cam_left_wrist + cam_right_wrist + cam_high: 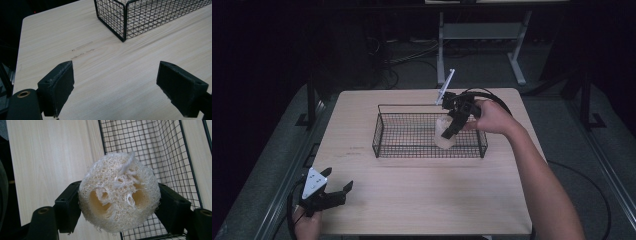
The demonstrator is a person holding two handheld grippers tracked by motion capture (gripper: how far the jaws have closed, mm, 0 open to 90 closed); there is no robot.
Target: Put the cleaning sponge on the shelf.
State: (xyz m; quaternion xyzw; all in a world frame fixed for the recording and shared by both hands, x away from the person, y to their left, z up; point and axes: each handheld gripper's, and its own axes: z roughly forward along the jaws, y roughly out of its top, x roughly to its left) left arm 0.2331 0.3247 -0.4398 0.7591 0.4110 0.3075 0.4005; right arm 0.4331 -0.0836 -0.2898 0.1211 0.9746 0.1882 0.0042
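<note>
A pale, fibrous loofah sponge [119,192] is clamped between the two black jaws of my right gripper [120,205]. In the high view that gripper [448,131] holds the loofah [444,137] at the right end of a black wire basket [382,135], over its inside. The basket's mesh [160,150] lies below the sponge in the right gripper view. My left gripper [337,192] rests at the table's front left corner, jaws wide apart with nothing between them, and bare tabletop shows between its pads [60,86]. The basket's corner [123,25] stands ahead of it.
The light wooden table [422,195] has open surface in front of the basket. Faint marks [82,48] lie on the wood left of the basket. Beyond the table are a dark floor, cables and a white desk frame [517,55].
</note>
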